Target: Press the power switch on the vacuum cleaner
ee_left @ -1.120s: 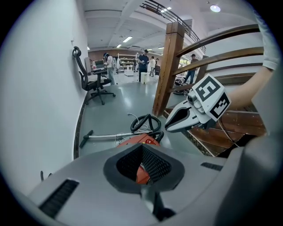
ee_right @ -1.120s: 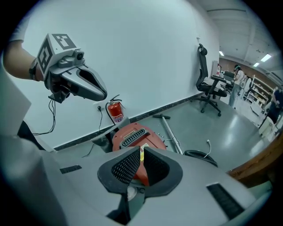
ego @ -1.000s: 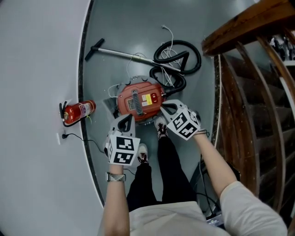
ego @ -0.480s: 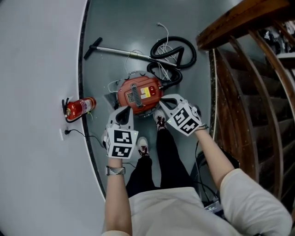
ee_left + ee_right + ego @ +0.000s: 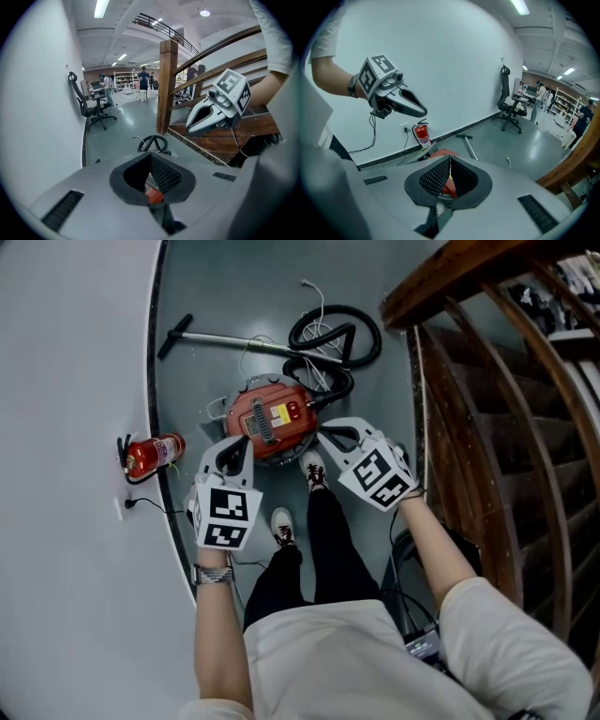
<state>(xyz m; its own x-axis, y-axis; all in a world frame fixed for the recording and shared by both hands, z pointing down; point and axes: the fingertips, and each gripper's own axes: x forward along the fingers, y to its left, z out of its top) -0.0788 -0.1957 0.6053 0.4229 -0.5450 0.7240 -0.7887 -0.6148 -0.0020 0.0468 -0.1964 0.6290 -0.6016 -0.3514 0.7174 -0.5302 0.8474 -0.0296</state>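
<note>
The red vacuum cleaner (image 5: 267, 418) stands on the grey floor in the head view, with a yellow panel (image 5: 279, 414) on its top. My left gripper (image 5: 234, 443) hangs above its near left edge, jaws shut and holding nothing. My right gripper (image 5: 324, 435) hangs above its near right edge, also shut and empty. Neither touches the vacuum. In the left gripper view, a bit of red vacuum (image 5: 153, 193) shows through the gap behind the closed tips (image 5: 151, 157), and the right gripper (image 5: 191, 127) floats at right. The right gripper view shows the left gripper (image 5: 422, 111) and the red vacuum (image 5: 449, 187).
The black hose (image 5: 335, 332) and metal wand (image 5: 225, 341) lie beyond the vacuum. A fire extinguisher (image 5: 150, 454) stands by the curved white wall (image 5: 66, 427). A wooden stair banister (image 5: 487, 381) runs along the right. The person's shoes (image 5: 312, 470) stand just before the vacuum. An office chair (image 5: 93, 105) is farther off.
Both grippers have risen away from the vacuum, which now looks smaller and sits further up-left in the head view. Both jaws stay shut.
</note>
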